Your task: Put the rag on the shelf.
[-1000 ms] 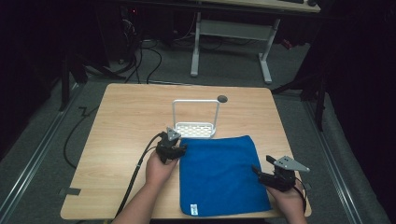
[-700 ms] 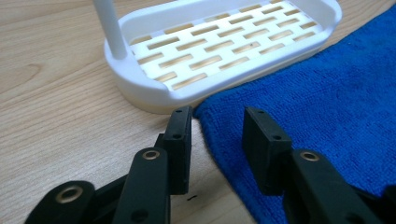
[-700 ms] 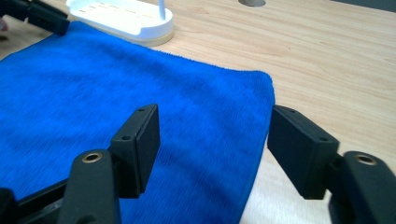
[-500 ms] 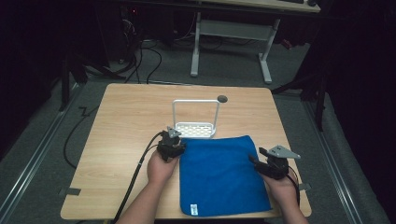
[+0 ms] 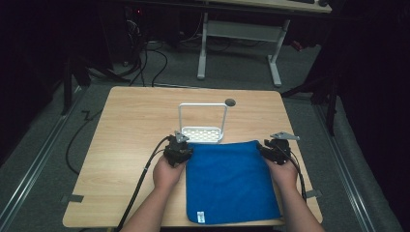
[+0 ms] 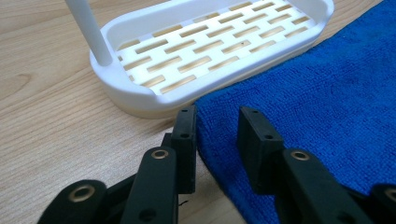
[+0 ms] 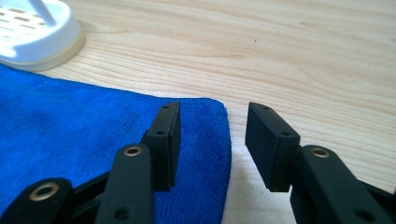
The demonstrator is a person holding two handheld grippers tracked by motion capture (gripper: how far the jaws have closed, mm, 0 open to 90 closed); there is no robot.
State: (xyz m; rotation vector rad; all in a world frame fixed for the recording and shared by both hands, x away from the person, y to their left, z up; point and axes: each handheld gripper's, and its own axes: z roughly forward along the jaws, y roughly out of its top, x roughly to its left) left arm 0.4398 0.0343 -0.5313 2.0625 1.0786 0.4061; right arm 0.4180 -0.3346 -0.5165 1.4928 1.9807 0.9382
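Note:
A blue cloth (image 5: pixel 229 181) lies flat on the wooden table (image 5: pixel 130 121), with a small white tag at its near edge. My left gripper (image 5: pixel 180 149) sits at the cloth's far left corner (image 6: pixel 205 100), open, its jaws astride the cloth's edge. At the far right corner (image 7: pixel 215 105) my right gripper (image 5: pixel 270 149) is open too, one jaw over the cloth (image 7: pixel 70 126) and one over bare wood. Just beyond the cloth (image 6: pixel 322 93) stands a white slotted rack (image 5: pixel 203 133) with an upright handle.
The rack (image 6: pixel 210 51) lies close ahead of the left jaws and its rim (image 7: pixel 42 42) shows far left in the right gripper view. A round cable hole (image 5: pixel 230 102) sits near the table's far edge. Bare wood spreads left and behind the rack.
My right gripper has moved forward along the cloth's right side, from near the front edge to the far right corner. The left gripper has stayed at the far left corner.

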